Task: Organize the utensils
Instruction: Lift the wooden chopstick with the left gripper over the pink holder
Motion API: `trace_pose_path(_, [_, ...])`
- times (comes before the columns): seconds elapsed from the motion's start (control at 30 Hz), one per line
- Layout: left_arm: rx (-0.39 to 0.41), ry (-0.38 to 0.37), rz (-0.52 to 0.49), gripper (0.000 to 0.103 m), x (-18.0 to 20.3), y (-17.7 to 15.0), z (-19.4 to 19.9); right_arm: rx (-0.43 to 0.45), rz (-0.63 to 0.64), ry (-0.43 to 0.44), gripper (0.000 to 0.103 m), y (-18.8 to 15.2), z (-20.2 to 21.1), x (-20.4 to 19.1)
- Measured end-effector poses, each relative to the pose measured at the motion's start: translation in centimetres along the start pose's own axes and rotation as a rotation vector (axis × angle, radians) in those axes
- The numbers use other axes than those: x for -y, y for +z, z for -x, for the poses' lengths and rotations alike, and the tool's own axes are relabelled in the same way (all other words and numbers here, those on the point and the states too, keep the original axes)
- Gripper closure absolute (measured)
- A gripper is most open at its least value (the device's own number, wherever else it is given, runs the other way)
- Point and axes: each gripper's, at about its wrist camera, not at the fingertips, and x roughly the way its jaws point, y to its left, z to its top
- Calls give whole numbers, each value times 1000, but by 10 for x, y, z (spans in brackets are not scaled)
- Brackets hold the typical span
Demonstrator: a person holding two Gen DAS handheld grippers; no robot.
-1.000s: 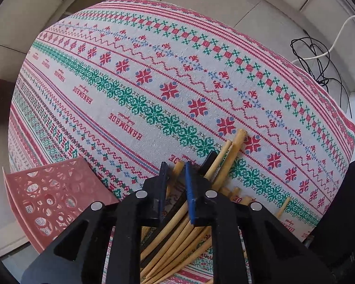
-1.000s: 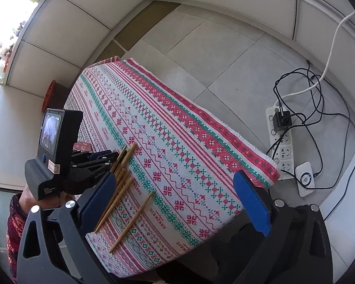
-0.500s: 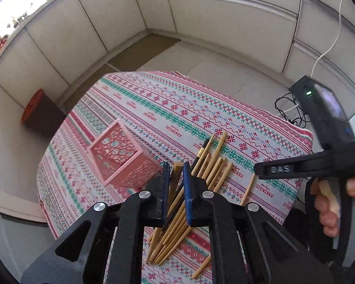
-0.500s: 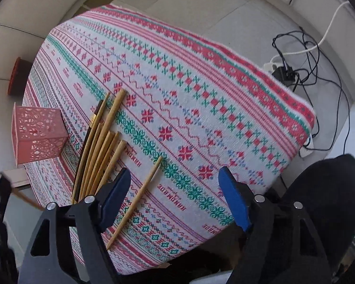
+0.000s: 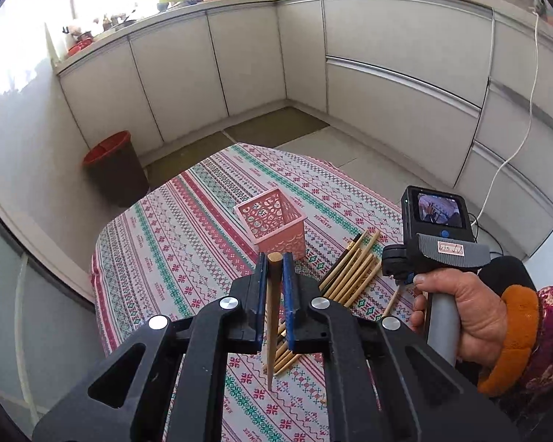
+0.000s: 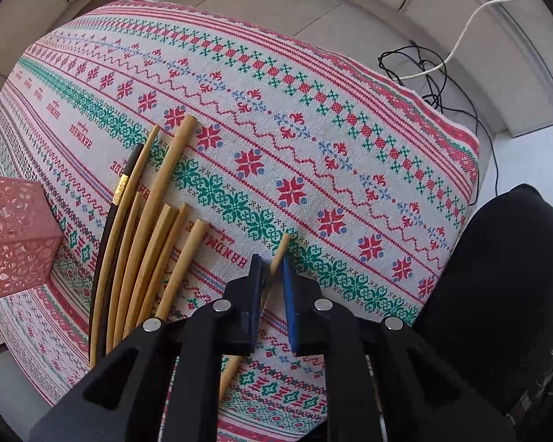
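Note:
My left gripper (image 5: 275, 261) is shut on a wooden chopstick (image 5: 272, 316) and holds it upright above the table, just in front of the pink perforated basket (image 5: 272, 226). Several wooden chopsticks and one black one (image 6: 110, 243) lie side by side on the patterned tablecloth (image 6: 313, 140). My right gripper (image 6: 272, 263) is low over a single chopstick (image 6: 278, 254) lying apart to the right of the pile; its jaws sit narrowly on either side of it, and I cannot tell whether they pinch it. The pink basket also shows in the right wrist view (image 6: 14, 235).
A red-lidded bin (image 5: 114, 165) stands on the floor beyond the table's far left corner. White cabinets (image 5: 387, 84) line the walls. A power strip cable and black cords (image 6: 435, 70) lie on the floor past the table's right edge.
My left gripper lifted one chopstick off the pile and swung up to face the basket. My right gripper dropped to the table and narrowed its jaws around the lone chopstick.

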Motion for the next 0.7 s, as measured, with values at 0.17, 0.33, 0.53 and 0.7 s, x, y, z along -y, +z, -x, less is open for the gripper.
trace_pose_path(0.17, [13,2,81,95,-9,-5,5,-8,-10,180,98,4,11,20])
trace_pose_path(0.33, [24,-11,162,96,-15,0,13,78,142,325,98,-7,64,27])
trace_pose_path(0.53, [61,-19,202,96,-11,26,31,230,308,455,98,-16,153,31])
trace_pose_path(0.7, [91,-39,230,96,-13,54,42,337,379,550,98,-7,228,38])
